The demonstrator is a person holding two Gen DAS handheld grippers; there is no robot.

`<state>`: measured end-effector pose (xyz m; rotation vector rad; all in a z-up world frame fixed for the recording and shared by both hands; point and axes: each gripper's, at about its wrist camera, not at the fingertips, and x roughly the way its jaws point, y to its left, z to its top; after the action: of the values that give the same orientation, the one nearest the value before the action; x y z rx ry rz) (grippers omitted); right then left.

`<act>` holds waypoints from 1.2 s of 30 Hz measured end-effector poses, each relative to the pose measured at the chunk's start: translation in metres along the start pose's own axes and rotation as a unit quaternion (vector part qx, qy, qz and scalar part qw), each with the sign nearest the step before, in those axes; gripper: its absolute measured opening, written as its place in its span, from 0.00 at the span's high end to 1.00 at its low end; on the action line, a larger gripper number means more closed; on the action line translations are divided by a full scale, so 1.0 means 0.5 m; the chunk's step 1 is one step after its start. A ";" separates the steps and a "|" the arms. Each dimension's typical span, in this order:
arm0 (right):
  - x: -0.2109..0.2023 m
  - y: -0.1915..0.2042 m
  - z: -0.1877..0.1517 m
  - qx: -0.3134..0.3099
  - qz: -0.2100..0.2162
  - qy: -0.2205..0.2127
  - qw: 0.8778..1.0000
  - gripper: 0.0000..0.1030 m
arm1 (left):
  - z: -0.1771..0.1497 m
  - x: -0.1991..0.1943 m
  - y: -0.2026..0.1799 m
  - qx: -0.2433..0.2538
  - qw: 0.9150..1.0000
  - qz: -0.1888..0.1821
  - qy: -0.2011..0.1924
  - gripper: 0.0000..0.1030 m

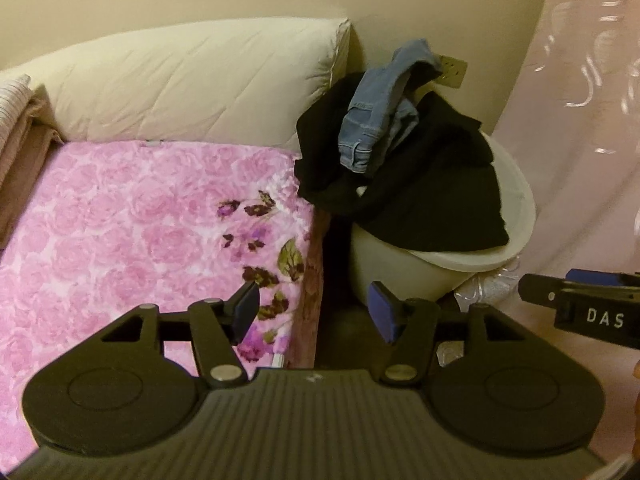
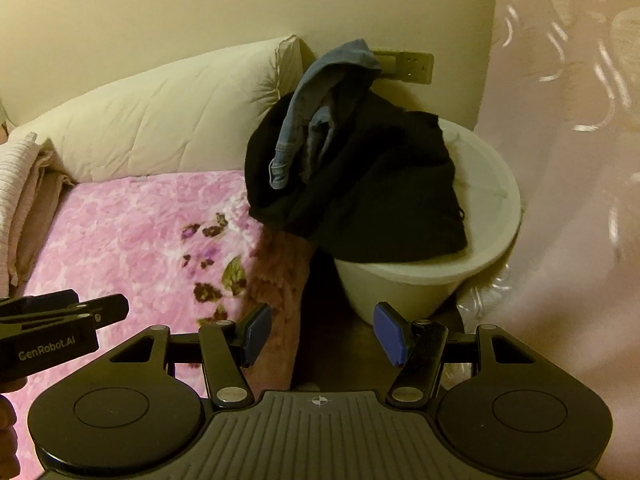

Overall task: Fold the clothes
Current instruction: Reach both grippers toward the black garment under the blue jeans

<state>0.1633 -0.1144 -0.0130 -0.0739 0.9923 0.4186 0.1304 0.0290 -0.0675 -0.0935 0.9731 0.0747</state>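
A black garment is heaped over a pale round basket beside the bed. Blue jeans lie crumpled on top of it. My left gripper hangs open over the bed's edge, short of the basket, nothing between its blue pads. My right gripper is open too, aimed at the dark gap below the basket, empty. Each gripper shows at the edge of the other's view, the right gripper and the left gripper side by side.
The bed wears a pink rose-print blanket. A cream pillow leans on the wall behind it. Folded pale cloths sit at the bed's left. A pink curtain hangs right of the basket. A wall socket is behind the jeans.
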 end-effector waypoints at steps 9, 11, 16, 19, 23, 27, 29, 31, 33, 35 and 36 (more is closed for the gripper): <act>0.186 0.006 0.193 -0.004 -0.013 0.026 1.000 0.41 | 0.194 0.217 0.054 -0.014 0.998 -0.020 0.053 0.46; 0.221 0.020 0.247 -0.008 -0.016 0.027 0.999 0.41 | 0.241 0.259 0.067 -0.015 0.998 -0.024 0.057 0.46; 0.286 0.058 0.339 -0.030 -0.018 0.000 0.999 0.41 | 0.324 0.347 0.096 -0.022 0.997 -0.035 0.064 0.46; 0.321 0.074 0.381 -0.040 -0.017 -0.016 0.999 0.41 | 0.357 0.387 0.112 -0.033 0.996 -0.041 0.070 0.46; 0.350 0.079 0.424 -0.032 -0.001 -0.025 0.999 0.42 | 0.376 0.429 0.131 -0.050 0.994 -0.044 0.083 0.46; 0.381 0.090 0.475 -0.042 0.016 -0.043 0.998 0.45 | 0.393 0.471 0.141 -0.066 0.993 -0.041 0.087 0.47; 0.404 0.095 0.498 -0.045 0.026 -0.042 0.998 0.52 | 0.401 0.493 0.144 -0.074 0.992 -0.041 0.089 0.47; 0.436 0.093 0.513 -0.045 0.039 -0.030 0.998 0.59 | 0.406 0.520 0.146 -0.089 0.991 -0.047 0.093 0.47; 0.467 0.091 0.521 -0.045 0.051 -0.017 0.998 0.63 | 0.409 0.552 0.147 -0.109 0.987 -0.060 0.100 0.47; 0.499 0.084 0.524 -0.046 0.053 0.001 0.998 0.64 | 0.410 0.585 0.151 -0.131 0.982 -0.074 0.110 0.47; 0.519 0.078 0.524 -0.046 0.050 0.014 0.998 0.64 | 0.408 0.603 0.152 -0.146 0.979 -0.081 0.116 0.47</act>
<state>0.4802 0.0667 -0.0775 -0.1144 1.0071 0.5568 0.4588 0.1341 -0.2064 -0.4592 1.1789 0.0560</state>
